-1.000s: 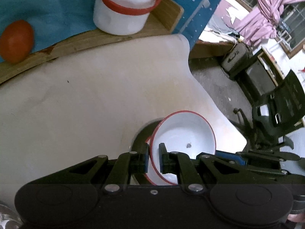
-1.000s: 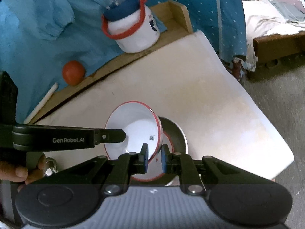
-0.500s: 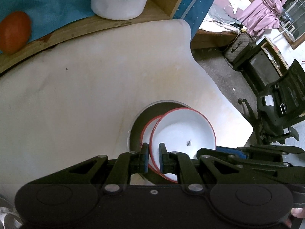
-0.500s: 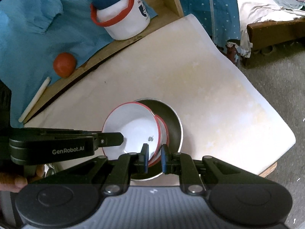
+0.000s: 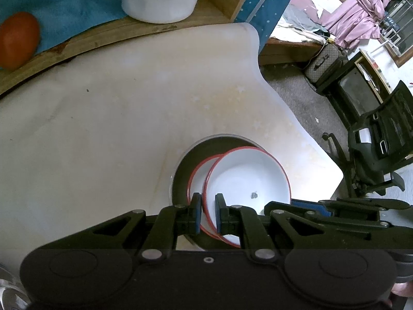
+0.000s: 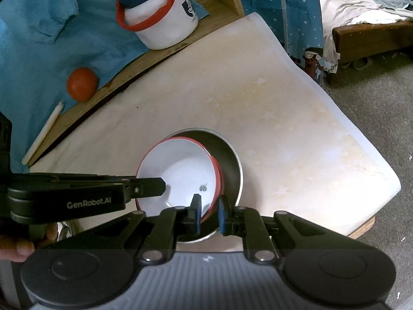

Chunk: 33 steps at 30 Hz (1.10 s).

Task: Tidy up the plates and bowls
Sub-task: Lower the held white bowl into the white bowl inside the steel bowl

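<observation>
A white bowl with a red rim [image 5: 247,180] [image 6: 180,175] is held by both grippers over a second red-rimmed white bowl [image 5: 198,178], which sits in a dark metal bowl [image 5: 184,165] [image 6: 229,160]. My left gripper [image 5: 207,214] is shut on the top bowl's near rim, one pad inside and one outside. My right gripper [image 6: 208,214] is shut on the rim at another spot. The left gripper [image 6: 157,187] reaches in from the left in the right wrist view. In the left wrist view, the right gripper [image 5: 281,206] comes in from the right. The top bowl lies nearly level, offset from the one below.
A white jar with a blue lid and red handle [image 6: 160,23] stands on a wooden ledge [image 6: 155,56] at the back, with an orange fruit [image 6: 82,84] and a white stick [image 6: 42,131] on blue cloth. The table's edge [image 6: 361,149] drops to the floor on the right. A dark chair [image 5: 374,134] stands beyond.
The top bowl has gone from steeply tilted to nearly level and has come down closer to the bowls beneath. Both grippers have stayed shut on its rim.
</observation>
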{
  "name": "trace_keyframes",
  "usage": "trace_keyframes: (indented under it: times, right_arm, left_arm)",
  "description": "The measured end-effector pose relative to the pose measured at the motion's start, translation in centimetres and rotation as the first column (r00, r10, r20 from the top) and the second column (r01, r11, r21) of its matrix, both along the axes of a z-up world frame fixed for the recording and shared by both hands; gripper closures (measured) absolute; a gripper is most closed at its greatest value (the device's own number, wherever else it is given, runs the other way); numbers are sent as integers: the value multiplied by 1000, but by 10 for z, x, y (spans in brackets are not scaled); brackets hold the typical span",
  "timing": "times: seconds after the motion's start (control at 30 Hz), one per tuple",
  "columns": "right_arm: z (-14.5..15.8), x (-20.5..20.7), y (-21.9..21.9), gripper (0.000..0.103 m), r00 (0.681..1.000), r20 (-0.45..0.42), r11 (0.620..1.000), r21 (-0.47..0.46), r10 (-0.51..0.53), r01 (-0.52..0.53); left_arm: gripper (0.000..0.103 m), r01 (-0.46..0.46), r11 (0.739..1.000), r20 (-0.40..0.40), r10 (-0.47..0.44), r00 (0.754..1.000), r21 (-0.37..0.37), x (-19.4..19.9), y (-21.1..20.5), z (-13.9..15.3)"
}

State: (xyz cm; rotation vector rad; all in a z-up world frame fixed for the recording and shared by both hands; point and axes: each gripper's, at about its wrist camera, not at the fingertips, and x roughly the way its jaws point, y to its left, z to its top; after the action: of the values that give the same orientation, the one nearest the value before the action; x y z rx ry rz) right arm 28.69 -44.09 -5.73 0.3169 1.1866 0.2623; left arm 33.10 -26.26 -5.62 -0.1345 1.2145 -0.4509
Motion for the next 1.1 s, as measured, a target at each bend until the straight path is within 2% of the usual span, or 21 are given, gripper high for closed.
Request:
trace_keyframes:
  times: [1.1]
  right_arm:
    - [0, 2, 1, 85, 1000, -8, 1000, -3, 9, -9]
  left_arm:
    - [90, 14, 1000, -9, -14, 1000, 3, 3, -1, -3]
